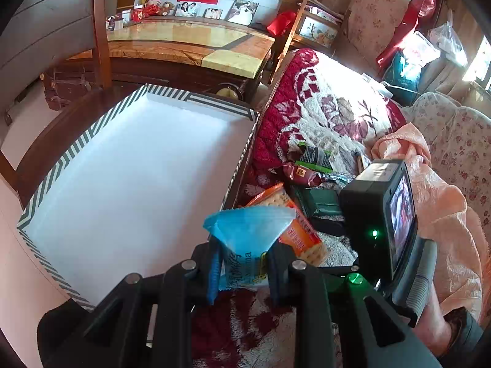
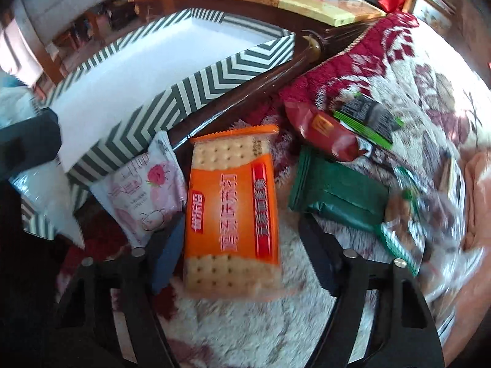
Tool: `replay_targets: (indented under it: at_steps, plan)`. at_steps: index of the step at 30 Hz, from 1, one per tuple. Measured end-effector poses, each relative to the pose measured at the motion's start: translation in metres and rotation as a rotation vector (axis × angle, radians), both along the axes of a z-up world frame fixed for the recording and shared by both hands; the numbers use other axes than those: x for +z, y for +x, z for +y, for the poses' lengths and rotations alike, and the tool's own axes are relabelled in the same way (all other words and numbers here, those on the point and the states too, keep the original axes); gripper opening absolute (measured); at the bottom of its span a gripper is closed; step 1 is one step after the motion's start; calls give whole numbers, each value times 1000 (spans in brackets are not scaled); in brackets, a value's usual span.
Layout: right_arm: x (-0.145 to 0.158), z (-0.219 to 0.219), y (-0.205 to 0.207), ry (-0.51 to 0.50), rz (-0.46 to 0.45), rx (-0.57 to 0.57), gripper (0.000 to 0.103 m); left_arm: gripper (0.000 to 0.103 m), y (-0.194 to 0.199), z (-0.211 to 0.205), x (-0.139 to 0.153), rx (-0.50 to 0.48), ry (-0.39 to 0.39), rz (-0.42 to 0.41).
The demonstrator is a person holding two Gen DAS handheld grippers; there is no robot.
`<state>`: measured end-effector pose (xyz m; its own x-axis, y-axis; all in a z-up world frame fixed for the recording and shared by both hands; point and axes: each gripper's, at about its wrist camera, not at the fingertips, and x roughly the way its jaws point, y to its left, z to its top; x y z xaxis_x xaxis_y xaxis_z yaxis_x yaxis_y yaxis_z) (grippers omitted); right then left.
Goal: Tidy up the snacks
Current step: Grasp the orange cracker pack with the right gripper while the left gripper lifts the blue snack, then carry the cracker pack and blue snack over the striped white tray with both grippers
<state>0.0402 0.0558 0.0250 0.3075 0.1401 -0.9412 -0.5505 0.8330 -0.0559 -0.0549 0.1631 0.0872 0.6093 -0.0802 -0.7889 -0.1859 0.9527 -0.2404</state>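
Left wrist view: your left claw (image 1: pixel 242 271) pinches a crinkly blue-and-white snack packet (image 1: pixel 245 245), its top seal fanned out above the blue pads.
Packet position: just beside the near corner of the box (image 1: pixel 92 135), over the blanket edge.
Box: rectangular cardboard, smooth white inside, grey-and-white chevron stripes on the walls.
Right claw: your right claw (image 2: pixel 245 248) stands spread, jaws straddling the cracker pack (image 2: pixel 233 214) without pressing it.
Cracker pack: flat glossy orange wrapper with clear windows showing dimpled square crackers, lying on the blanket (image 2: pixel 307 322).
Blanket: plush, cream with dark red flowers.
Other snacks: a soft pink-printed pouch (image 2: pixel 147 193) to the left, a dark green pleated-end wrapper (image 2: pixel 337 196) to the right, a shiny red packet (image 2: pixel 325 132) beyond.
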Motion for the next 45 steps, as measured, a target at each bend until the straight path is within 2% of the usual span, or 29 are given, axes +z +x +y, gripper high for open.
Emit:
replay_targets:
  at_steps: [1, 2, 5, 13, 20, 29, 45]
  plan:
    - [-1, 1, 2, -12, -4, 18, 64, 27, -1, 0, 0, 0, 1, 0]
    - [-2, 2, 0, -25, -5, 46, 54, 27, -1, 0, 0, 0, 2, 0]
    - [1, -7, 1, -14, 5, 37, 53, 27, -2, 2, 0, 2, 0, -3]
    - [29, -47, -20, 138, 4, -60, 53, 27, -2, 0, 4, 1, 11, -15]
    - [53, -52, -23, 229, -28, -84, 53, 27, -2, -6, 11, 6, 79, -24]
    - [76, -25, -14, 264, -64, -46, 53, 27, 2, 14, 14, 42, 119, -19]
    - [74, 35, 17, 263, -35, 36, 53, 27, 24, 84, 0, 178, 147, 42]
